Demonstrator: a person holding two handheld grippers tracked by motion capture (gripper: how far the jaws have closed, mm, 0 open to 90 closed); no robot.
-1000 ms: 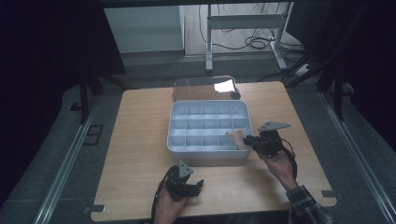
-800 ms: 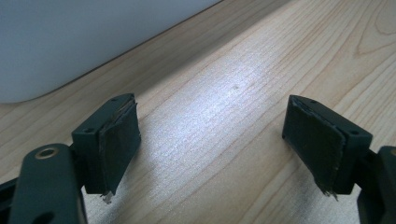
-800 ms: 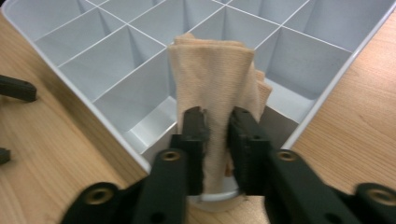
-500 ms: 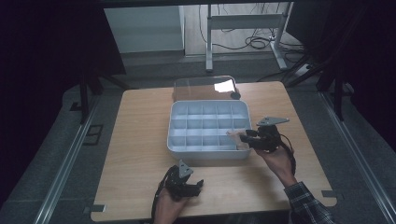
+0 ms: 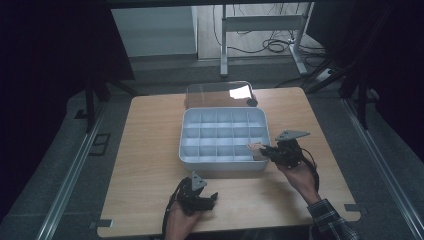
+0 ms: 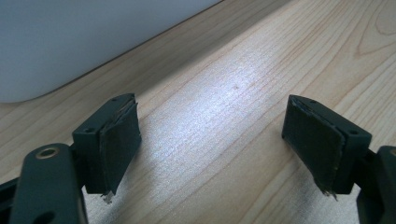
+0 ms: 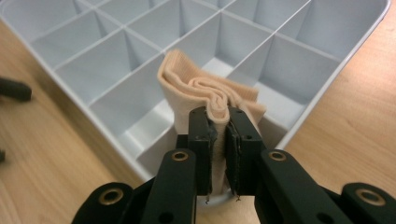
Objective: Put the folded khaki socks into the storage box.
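- My right gripper (image 7: 218, 128) has its jaws pinched nearly together on a folded beige cloth (image 7: 205, 91), which bunches up in soft rippled layers above my pads; it looks like a ribbed knit, perhaps a sock, though I cannot tell for sure.
- In the high view the cloth (image 5: 256, 149) sits right of centre, at the near right corner of the divided organizer tray (image 5: 187, 122); my right gripper (image 5: 267, 151) holds it over the corner cells there.
- I judge the job to be putting the cloth into one compartment. It is not yet seated: from the right gripper view it hangs above a cell near the tray's front wall, lower centre of the frame, and I have not let go.
- Every other compartment I can see is bare, so if more items are meant to go in, that is all left.
- The tray (image 7: 369, 42) is pale grey-white moulded plastic, smooth and rigid, with thin straight dividers forming a grid of rectangular cells.
- My left gripper (image 6: 212, 149) is spread wide and grips nothing; its black pads face each other over bare light wood-grain table (image 6: 261, 70), lower centre in the high view (image 5: 200, 200).
- A clear, glossy lid (image 5: 215, 92) lies behind the tray, upper centre.
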